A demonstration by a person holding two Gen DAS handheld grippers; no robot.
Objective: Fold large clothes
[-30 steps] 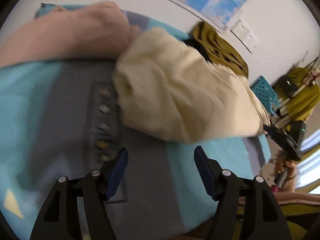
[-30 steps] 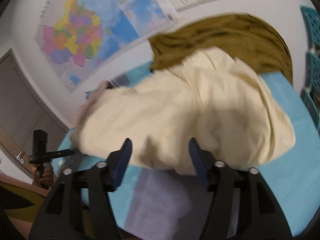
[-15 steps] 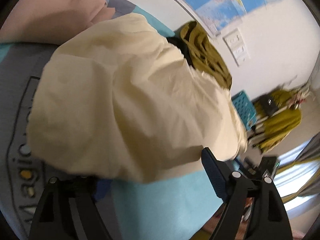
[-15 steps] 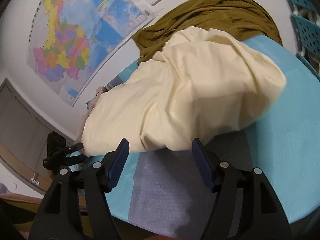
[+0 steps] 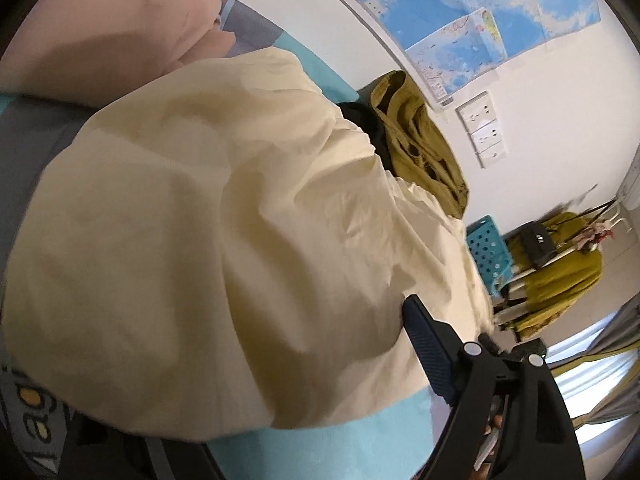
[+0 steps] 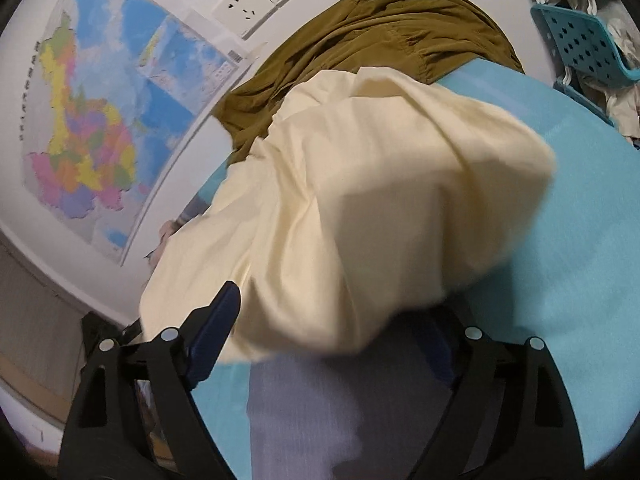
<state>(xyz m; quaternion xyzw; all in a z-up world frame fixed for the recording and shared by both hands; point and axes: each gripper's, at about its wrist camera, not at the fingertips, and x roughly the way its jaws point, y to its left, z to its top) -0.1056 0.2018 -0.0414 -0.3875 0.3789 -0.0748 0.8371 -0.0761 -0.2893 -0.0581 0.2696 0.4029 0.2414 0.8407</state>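
Left wrist view: the crumpled cream cotton garment (image 5: 224, 248) now fills the frame, lying on the blue-and-grey tabletop (image 5: 328, 452). Both jaws have closed in around its near edge, the left gripper (image 5: 256, 384) wide open, the right gripper (image 6: 336, 340) opening, ready to grasp.

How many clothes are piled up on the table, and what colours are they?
Cream garment: 1
Pink garment: 1
Olive-brown garment: 1
Black garment, only a small part showing: 1
Total: 4 on the table
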